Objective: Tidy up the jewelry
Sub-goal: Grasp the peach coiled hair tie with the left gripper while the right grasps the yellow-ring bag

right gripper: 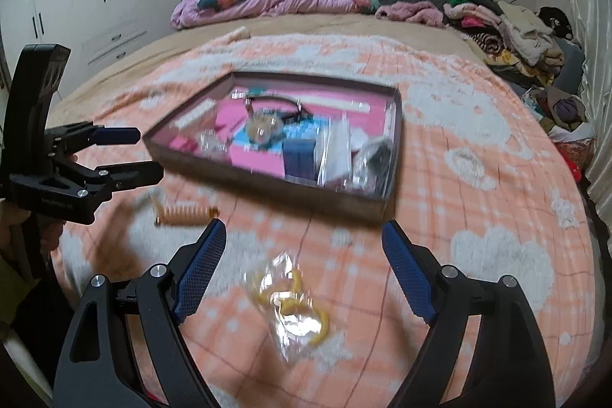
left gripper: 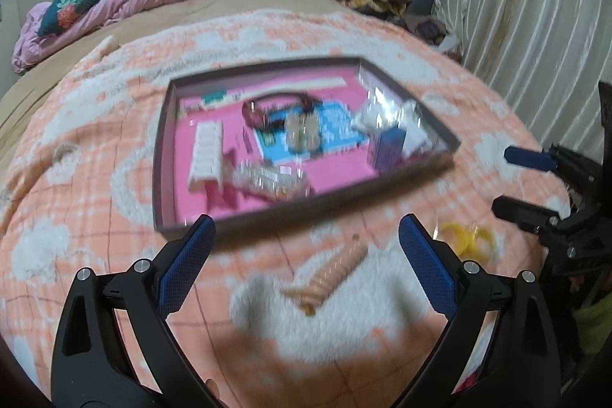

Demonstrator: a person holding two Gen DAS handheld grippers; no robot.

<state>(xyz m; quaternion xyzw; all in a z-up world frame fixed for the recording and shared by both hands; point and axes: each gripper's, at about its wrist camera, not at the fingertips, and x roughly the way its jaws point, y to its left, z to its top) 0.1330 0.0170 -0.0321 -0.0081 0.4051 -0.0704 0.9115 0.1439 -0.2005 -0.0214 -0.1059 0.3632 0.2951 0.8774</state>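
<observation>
Hovering over the bed, I hold both grippers with their jaws spread wide and nothing between them. My left gripper [left gripper: 306, 247] hangs above a peach spiral hair tie [left gripper: 332, 274] that lies on the orange-and-white blanket [left gripper: 95, 217], just in front of the tray. My right gripper [right gripper: 304, 247] hangs above a clear bag of yellow rings [right gripper: 294, 301], which rests on the same blanket, right of the hair tie. Beyond both lies the shallow tray [left gripper: 160, 155] with a pink floor, holding a black headband [left gripper: 275, 98], a white strip [left gripper: 206, 151], a blue box [left gripper: 386, 148] and some clear packets. Motion blur hides the finer detail of these.
</observation>
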